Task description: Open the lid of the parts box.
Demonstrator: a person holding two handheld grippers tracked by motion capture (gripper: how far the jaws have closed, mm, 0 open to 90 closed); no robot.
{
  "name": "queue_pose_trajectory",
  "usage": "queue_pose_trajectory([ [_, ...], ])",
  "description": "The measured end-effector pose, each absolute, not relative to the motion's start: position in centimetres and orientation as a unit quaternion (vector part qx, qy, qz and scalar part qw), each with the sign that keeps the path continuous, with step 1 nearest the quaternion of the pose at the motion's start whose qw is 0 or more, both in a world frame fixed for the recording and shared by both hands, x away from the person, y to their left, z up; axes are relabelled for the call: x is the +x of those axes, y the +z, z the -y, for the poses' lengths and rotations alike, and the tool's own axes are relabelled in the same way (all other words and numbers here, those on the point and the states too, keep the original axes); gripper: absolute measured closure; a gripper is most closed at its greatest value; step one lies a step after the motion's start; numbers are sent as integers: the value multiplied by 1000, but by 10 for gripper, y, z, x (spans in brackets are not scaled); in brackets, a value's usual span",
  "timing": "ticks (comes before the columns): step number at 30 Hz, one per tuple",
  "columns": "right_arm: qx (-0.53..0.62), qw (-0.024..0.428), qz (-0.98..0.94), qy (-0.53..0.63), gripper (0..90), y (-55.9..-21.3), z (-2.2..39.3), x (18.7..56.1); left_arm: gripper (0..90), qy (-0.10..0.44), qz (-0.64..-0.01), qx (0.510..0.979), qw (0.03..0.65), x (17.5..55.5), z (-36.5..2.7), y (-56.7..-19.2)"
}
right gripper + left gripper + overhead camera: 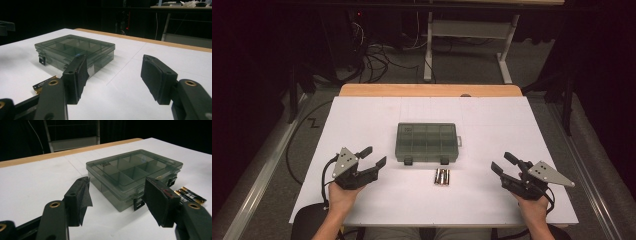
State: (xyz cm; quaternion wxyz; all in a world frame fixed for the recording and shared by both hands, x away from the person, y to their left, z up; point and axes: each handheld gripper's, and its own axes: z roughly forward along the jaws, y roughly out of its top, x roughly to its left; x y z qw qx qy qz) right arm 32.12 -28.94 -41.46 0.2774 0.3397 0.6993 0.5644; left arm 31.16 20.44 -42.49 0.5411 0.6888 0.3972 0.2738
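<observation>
Now holding both grippers wide and empty above the table (pixel 362 120): left gripper (pixel 373 156), right gripper (pixel 503 162), box (pixel 427 141) shut between, batteries (pixel 442 177) just before it.

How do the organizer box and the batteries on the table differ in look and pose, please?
The organizer box is translucent grey, wide and flat, with its lid shut on bare compartments; the batteries are small, dark and gold cylinders lying side by side. The box lies farther from the person, the batteries nearer. Both rest untouched on the white table.
</observation>
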Motion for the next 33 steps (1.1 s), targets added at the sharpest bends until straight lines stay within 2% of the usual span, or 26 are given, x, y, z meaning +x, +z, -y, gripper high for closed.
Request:
queue_pose_trajectory([
  [24,341,279,-696,567,375,-415,288,320,393,261,-399,701,530,312,-204,-422],
  [33,344,286,-690,570,402,-414,286,319,411,263,-392,705,529,310,-202,-420],
])
